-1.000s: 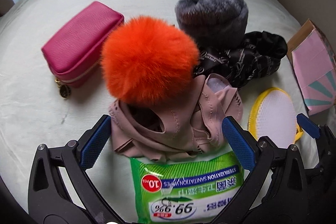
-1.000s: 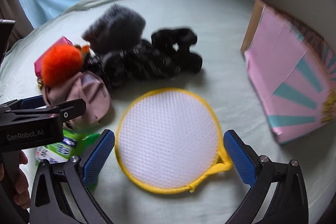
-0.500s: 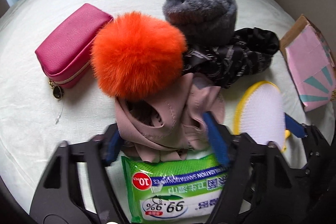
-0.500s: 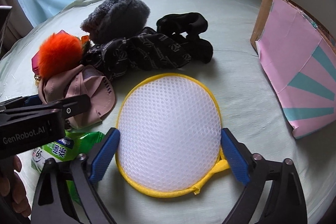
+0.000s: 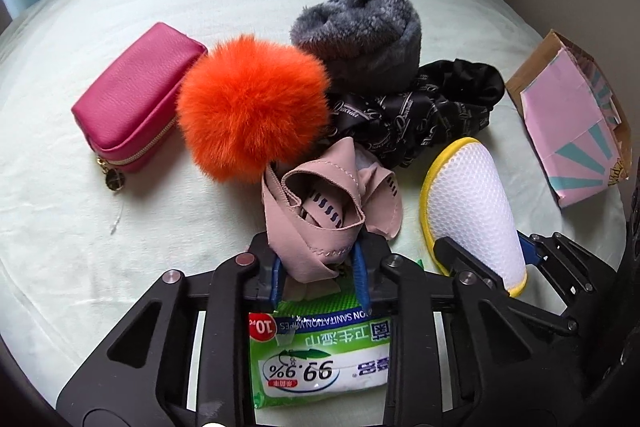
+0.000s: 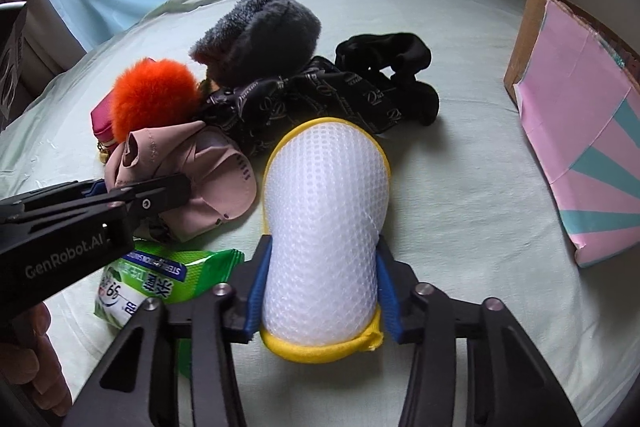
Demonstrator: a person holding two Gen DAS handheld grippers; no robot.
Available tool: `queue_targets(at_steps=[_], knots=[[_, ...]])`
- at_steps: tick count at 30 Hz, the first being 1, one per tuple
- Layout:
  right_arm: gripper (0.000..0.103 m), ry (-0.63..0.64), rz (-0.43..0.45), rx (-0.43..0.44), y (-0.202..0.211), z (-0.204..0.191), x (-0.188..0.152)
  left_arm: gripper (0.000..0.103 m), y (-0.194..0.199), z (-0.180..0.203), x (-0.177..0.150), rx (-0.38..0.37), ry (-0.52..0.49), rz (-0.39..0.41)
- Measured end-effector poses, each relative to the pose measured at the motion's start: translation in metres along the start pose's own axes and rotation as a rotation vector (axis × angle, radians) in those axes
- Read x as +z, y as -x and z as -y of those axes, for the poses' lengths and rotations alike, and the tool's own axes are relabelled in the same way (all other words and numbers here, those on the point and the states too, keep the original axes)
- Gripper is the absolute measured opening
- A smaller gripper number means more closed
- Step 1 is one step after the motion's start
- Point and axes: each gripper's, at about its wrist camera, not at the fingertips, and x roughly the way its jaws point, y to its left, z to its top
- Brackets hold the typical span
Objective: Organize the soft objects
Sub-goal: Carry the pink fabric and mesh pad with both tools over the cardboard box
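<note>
My left gripper (image 5: 320, 273) is shut on a dusty-pink fabric piece (image 5: 320, 211), bunched up between the blue pads; it also shows in the right wrist view (image 6: 192, 183). My right gripper (image 6: 322, 297) is shut on a white mesh pouch with a yellow rim (image 6: 324, 227), squeezed into a curved shape; the pouch also shows in the left wrist view (image 5: 472, 203). An orange pom-pom (image 5: 252, 111), a grey furry item (image 5: 360, 31) and a black printed scarf (image 5: 416, 111) lie in a pile behind.
A magenta zip pouch (image 5: 136, 99) lies at the left. A green wet-wipes pack (image 5: 320, 359) lies under my left gripper. A pink and teal box (image 6: 588, 163) stands at the right. A black scrunchie (image 6: 392, 55) lies behind the scarf. All rest on a pale green sheet (image 5: 60, 227).
Both grippers have closed: the left one on the pink fabric, bunching it, and the right one on the mesh pouch, bending it from flat into a curve.
</note>
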Motion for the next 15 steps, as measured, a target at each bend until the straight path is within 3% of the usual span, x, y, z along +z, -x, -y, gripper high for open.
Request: queue_targets(at_steps=[9, 15], knots=[[0.041, -0.003, 0.043, 0.011, 0.037, 0.001, 0.013, 0.023, 0.044, 0.002, 0.006, -0.009, 0.008, 0.038], [0.041, -0.005, 0.078, 0.017, 0.089, 0.007, 0.029, 0.023, 0.101, 0.01, 0.021, 0.009, 0.025, 0.067]])
